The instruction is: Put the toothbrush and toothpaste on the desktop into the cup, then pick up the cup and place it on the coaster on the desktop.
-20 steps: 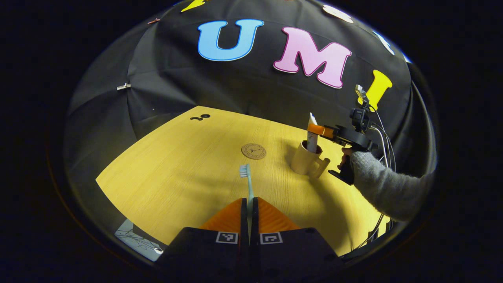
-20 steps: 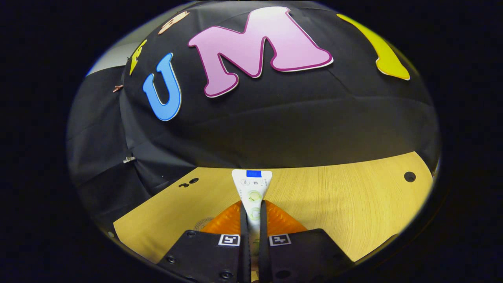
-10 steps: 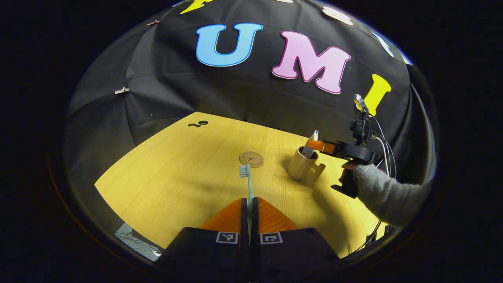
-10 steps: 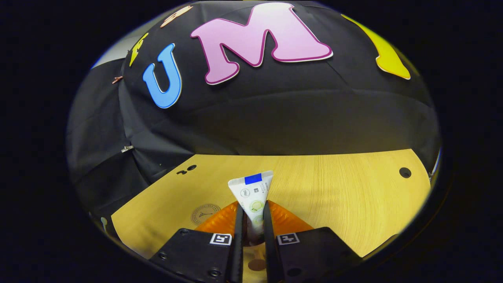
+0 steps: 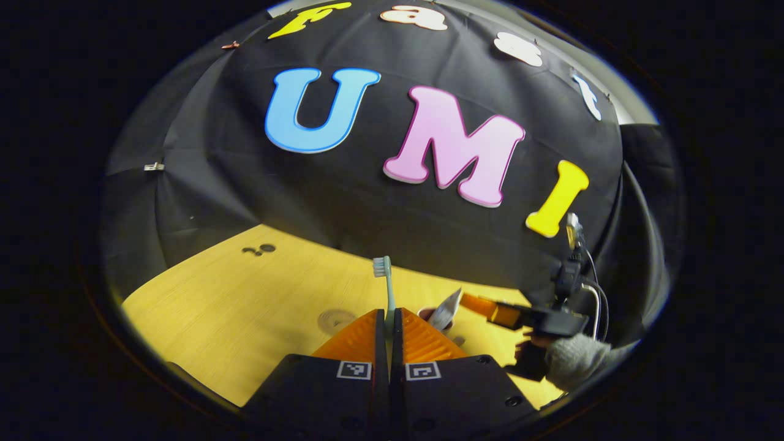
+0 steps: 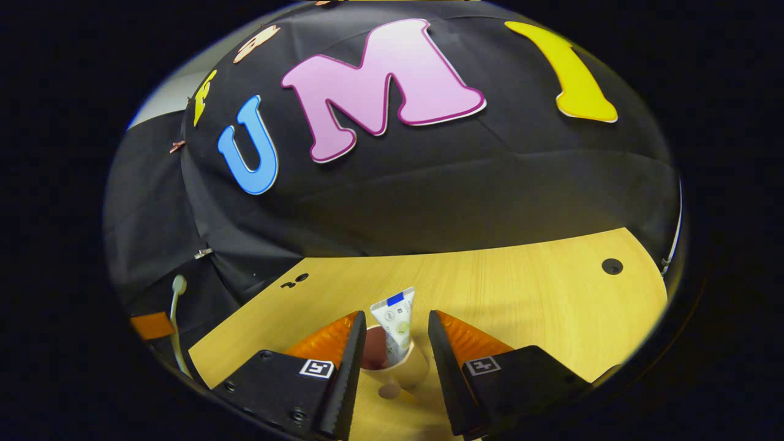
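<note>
in cup point(image 6: 398, 367), toothpaste point(image 6: 395, 324) upright

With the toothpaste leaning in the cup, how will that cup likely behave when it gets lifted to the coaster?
The cup looks rigid, so a grip should hold without it deforming. The toothpaste leans against its rim, well above it, so it may shift or rock if the cup tilts. The toothbrush, clamped in the left gripper, looks longer, so top-heaviness may grow.

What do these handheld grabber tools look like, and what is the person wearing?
Each gripper has a black body with two small square black-and-white markers: the left gripper, the right gripper. From the left gripper view, the right one carries a small top-mounted device with cables, gripped by a hand in a grey knitted sleeve.
</note>
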Action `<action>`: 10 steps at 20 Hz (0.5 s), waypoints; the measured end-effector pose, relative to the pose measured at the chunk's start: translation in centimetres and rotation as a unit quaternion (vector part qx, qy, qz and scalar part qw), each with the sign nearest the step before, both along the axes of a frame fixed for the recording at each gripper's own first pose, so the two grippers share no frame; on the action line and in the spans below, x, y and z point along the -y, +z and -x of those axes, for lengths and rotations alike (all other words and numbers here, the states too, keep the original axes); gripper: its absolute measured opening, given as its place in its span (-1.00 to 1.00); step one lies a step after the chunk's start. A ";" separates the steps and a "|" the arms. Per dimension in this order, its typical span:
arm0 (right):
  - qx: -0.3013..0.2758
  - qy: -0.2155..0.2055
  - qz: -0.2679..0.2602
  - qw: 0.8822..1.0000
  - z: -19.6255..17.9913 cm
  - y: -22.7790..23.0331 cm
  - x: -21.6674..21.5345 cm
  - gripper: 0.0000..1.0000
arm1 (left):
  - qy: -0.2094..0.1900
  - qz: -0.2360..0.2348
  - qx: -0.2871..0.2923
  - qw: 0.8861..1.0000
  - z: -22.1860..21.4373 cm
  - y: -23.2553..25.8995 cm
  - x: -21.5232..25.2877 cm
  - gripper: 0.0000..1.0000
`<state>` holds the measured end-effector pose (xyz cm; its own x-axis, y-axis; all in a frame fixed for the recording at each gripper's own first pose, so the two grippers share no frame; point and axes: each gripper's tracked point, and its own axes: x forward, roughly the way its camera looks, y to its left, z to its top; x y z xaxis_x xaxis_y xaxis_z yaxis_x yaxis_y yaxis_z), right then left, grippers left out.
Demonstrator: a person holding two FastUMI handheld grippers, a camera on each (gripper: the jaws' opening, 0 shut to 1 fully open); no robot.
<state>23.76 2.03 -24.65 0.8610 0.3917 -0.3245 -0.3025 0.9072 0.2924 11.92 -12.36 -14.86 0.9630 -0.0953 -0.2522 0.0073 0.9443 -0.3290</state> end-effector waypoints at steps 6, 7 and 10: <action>-0.045 -0.024 -0.014 0.999 4.8 -1.0 4.9 0.24 | -0.001 0.054 0.092 0.994 -8.1 3.6 2.8 -0.89; -0.056 -0.029 -0.003 0.998 5.8 -2.0 5.6 0.24 | 0.001 0.055 0.097 0.994 -9.2 3.6 3.2 -0.88; -0.071 -0.035 0.050 0.996 8.4 -4.4 7.7 0.24 | -0.001 0.061 0.114 0.992 -12.3 3.1 4.6 -0.88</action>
